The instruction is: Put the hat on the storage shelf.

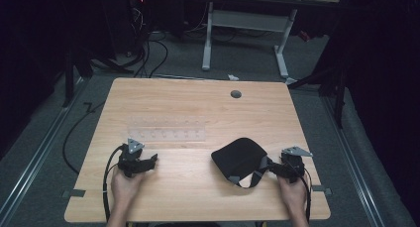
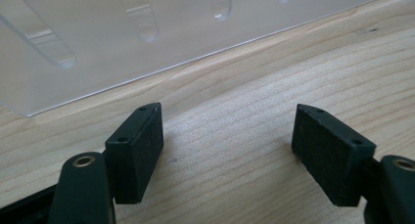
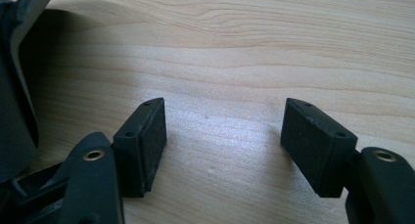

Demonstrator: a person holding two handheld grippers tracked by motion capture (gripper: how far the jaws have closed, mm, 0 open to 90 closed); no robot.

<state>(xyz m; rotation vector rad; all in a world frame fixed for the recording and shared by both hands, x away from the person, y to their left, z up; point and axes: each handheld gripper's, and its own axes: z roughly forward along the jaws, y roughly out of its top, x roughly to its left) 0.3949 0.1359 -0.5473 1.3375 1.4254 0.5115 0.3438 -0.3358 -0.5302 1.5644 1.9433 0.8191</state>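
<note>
A black cap [image 1: 239, 156] with a grey-edged strap lies on the wooden table [image 1: 198, 103], right of centre. My right gripper [image 1: 268, 166] rests on the table just right of it, pointing at it. Its jaws stand open over bare wood [image 3: 225, 131], with the cap's dark edge [image 3: 14, 111] at the left of the right gripper view. My left gripper [image 1: 151, 160] lies at the front left, open with nothing between its pads [image 2: 227, 136]. A clear plastic plate [image 1: 167, 130] with a row of slots lies just beyond it and reappears up close [image 2: 98, 48].
A grey round plug [image 1: 236, 94] sits in the table near its far edge. Behind the table are a white desk frame [image 1: 245, 21] and cables on the floor. Bare wood stretches between the two grippers and along the front edge.
</note>
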